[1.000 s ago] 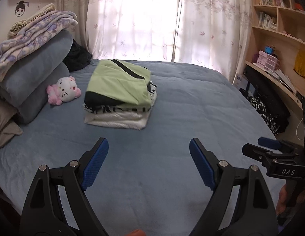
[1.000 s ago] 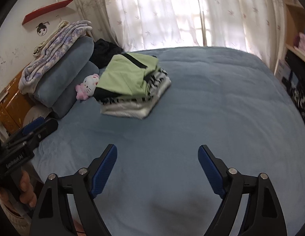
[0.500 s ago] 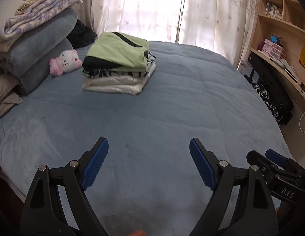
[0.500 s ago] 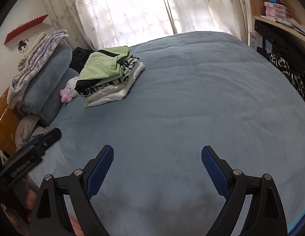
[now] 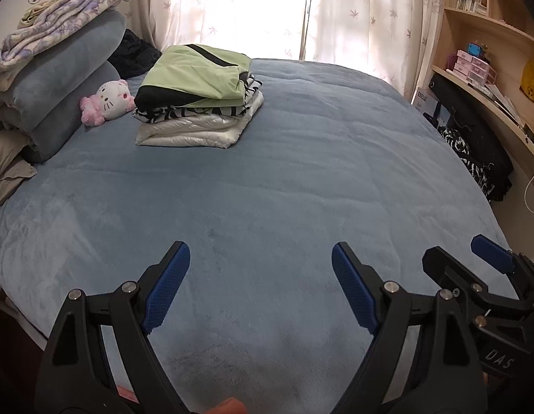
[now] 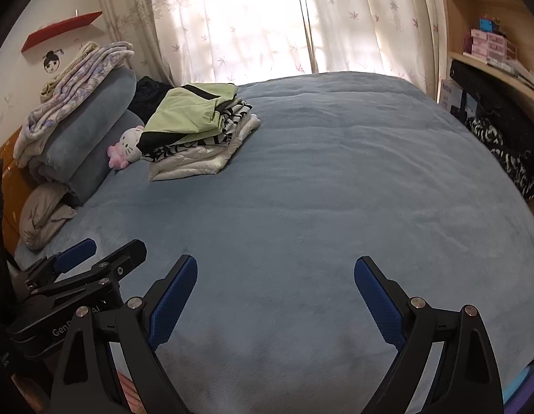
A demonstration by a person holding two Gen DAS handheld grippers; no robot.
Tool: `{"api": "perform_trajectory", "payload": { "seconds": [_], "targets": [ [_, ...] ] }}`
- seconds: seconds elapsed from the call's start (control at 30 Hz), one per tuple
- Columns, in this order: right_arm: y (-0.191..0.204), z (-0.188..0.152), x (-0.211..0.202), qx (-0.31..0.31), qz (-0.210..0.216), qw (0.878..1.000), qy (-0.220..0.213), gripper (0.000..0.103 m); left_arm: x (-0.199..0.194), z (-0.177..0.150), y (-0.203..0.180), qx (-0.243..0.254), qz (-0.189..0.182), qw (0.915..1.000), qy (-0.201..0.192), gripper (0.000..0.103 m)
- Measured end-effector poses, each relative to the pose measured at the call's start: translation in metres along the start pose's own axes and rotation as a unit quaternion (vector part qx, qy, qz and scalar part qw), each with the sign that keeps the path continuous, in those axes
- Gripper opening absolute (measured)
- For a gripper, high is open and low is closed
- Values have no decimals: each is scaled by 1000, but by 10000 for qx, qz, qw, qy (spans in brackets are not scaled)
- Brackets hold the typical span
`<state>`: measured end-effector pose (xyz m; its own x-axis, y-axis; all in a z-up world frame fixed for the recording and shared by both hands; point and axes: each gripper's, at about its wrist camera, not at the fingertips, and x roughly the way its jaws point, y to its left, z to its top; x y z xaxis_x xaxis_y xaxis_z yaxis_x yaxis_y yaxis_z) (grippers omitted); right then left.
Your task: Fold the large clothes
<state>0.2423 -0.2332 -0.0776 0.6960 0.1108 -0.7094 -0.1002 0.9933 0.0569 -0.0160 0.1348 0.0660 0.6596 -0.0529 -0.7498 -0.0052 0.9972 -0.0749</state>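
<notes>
A stack of folded clothes (image 5: 198, 100), light green on top, then black-and-white patterned, then white, lies at the far left of the blue bed (image 5: 301, 179). It also shows in the right wrist view (image 6: 198, 131). My left gripper (image 5: 260, 276) is open and empty over the near edge of the bed. My right gripper (image 6: 275, 289) is open and empty beside it, and shows at the right of the left wrist view (image 5: 473, 269). No unfolded garment lies on the bed.
Rolled blue blankets with a flowered quilt (image 5: 60, 69) and a pink-and-white plush cat (image 5: 110, 101) lie left of the stack. A dark garment (image 5: 132, 51) sits behind it. Wooden shelves (image 5: 491, 69) with dark clothes (image 5: 473, 158) stand on the right. Curtains (image 5: 284, 10) hang behind.
Both grippers have drawn back toward the near edge of the bed and stayed open. The folded stack has not moved.
</notes>
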Motion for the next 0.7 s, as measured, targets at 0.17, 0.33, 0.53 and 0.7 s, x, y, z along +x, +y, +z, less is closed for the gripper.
{"api": "perform_trajectory", "payload": {
  "seconds": [0.17,0.33,0.53,0.7],
  "targets": [
    [0,0,-10,-91,-90,9999,-36,94,-3,0,0,20,8,10000,-52,83],
    [-3,5,-11,-89,-83,9999,1,94,-6,-1,-1,52,14,10000,-43,83],
    [-9,8,-12,-79,-27,10000,-5,94,-9,-1,2,70,39,10000,-34,83],
    [-11,9,-12,-115,-33,9999,-3,94,-12,-2,2,99,71,9999,-53,83]
  ]
}}
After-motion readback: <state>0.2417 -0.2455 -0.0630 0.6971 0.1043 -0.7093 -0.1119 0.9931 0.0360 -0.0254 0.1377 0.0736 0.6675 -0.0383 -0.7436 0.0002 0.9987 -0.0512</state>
